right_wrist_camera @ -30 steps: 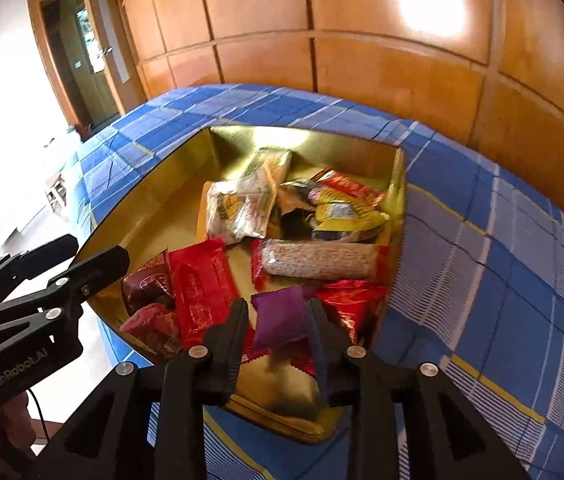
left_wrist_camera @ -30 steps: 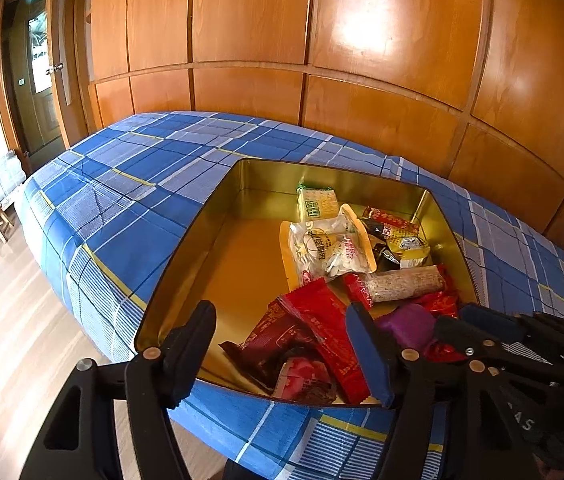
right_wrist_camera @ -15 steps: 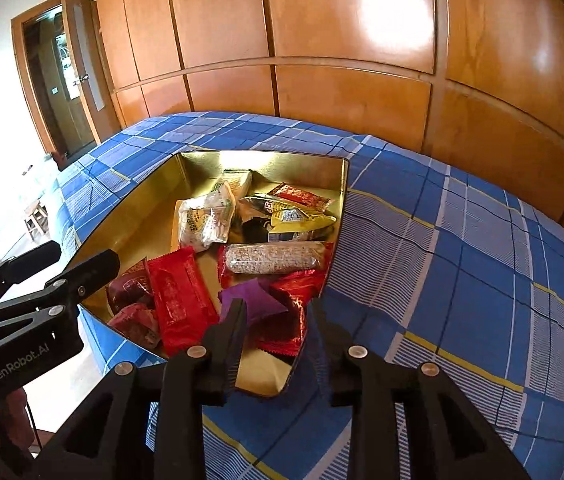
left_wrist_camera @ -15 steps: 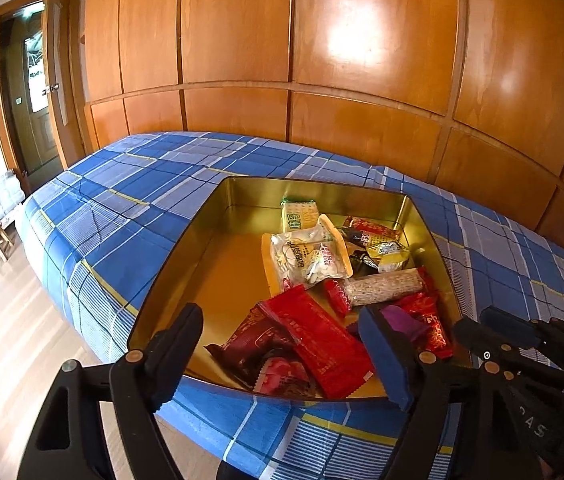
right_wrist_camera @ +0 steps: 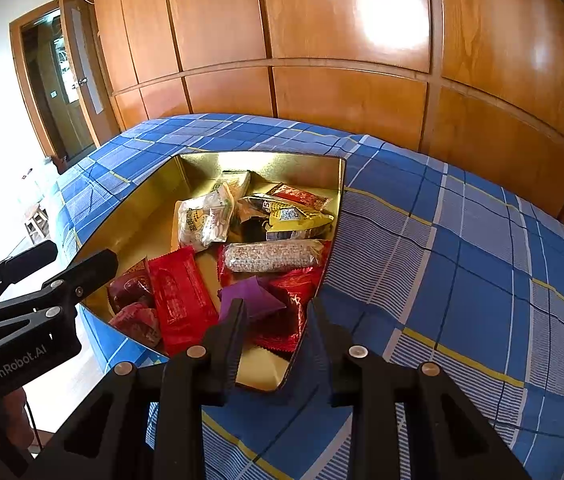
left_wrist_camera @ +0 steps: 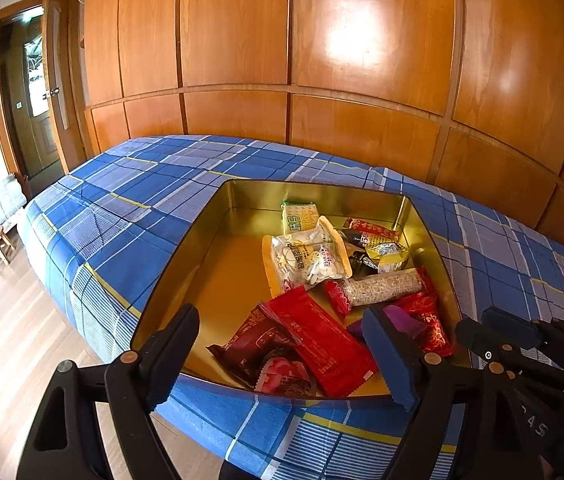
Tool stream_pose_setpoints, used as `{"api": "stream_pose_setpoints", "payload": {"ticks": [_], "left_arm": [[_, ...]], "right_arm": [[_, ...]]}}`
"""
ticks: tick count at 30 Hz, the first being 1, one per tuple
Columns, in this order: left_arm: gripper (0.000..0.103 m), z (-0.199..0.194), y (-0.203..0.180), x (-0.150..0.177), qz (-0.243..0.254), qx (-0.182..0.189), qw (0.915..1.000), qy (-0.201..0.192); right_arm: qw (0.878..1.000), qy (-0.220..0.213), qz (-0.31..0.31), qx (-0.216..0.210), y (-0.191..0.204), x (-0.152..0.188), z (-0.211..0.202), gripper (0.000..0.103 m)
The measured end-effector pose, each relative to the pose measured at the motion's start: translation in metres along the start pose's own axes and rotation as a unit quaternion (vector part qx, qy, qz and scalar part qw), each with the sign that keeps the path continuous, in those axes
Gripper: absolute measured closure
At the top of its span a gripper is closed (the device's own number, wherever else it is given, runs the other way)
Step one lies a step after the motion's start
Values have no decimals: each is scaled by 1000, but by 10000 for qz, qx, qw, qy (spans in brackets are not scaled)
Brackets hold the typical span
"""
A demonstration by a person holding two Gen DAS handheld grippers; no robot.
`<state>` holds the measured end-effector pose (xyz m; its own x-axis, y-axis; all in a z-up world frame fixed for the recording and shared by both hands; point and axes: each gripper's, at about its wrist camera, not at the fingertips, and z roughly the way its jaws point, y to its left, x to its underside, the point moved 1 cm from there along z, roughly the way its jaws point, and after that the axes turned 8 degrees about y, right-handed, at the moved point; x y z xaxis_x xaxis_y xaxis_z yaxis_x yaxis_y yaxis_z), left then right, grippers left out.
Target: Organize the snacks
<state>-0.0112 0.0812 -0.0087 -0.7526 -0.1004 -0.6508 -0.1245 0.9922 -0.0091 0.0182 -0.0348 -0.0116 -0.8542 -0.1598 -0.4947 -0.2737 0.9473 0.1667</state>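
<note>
A: Where are the snacks?
B: All in the gold tin [left_wrist_camera: 201,248], which sits on the bed's blue plaid sheet [left_wrist_camera: 129,216]. The snacks crowd its right half.
A: What does only the right wrist view give?
B: The purple packet [right_wrist_camera: 251,296] whole; from the left it's half hidden behind a finger.
A: The grippers?
B: The left hand-held gripper [left_wrist_camera: 286,354] is spread wide above the tin's near edge, holding nothing. The right hand-held gripper [right_wrist_camera: 275,326] has a narrower gap, also holding nothing.
A: Textures?
B: A glossy red wrapper [left_wrist_camera: 318,340], a clear grain bar [right_wrist_camera: 271,256], a crinkly yellow pouch [right_wrist_camera: 296,216]; their print is too small to read
</note>
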Motion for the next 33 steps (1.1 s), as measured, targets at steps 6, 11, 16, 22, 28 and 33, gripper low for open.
{"api": "stream_pose_setpoints", "payload": {"ticks": [6,11,16,22,28,33], "left_arm": [[18,0,-1,0,11,-9,10000,4],[17,1,-1,1,7,-15,10000,19],[16,0,-1,1,8,-17,10000,22],[16,0,0,1,5,-22,10000,17],[16,0,-1,1,7,-13,10000,35],[14,-1,0,0,-37,-11,10000,38]], "right_arm": [[10000,13,-2,-7,0,0,1,72],[10000,25,0,-15,1,1,1,72],[10000,23,-10,-14,1,1,1,72],[10000,26,-7,-15,1,1,2,72],[10000,25,-7,-4,1,1,2,72],[10000,21,2,5,1,1,2,72]]}}
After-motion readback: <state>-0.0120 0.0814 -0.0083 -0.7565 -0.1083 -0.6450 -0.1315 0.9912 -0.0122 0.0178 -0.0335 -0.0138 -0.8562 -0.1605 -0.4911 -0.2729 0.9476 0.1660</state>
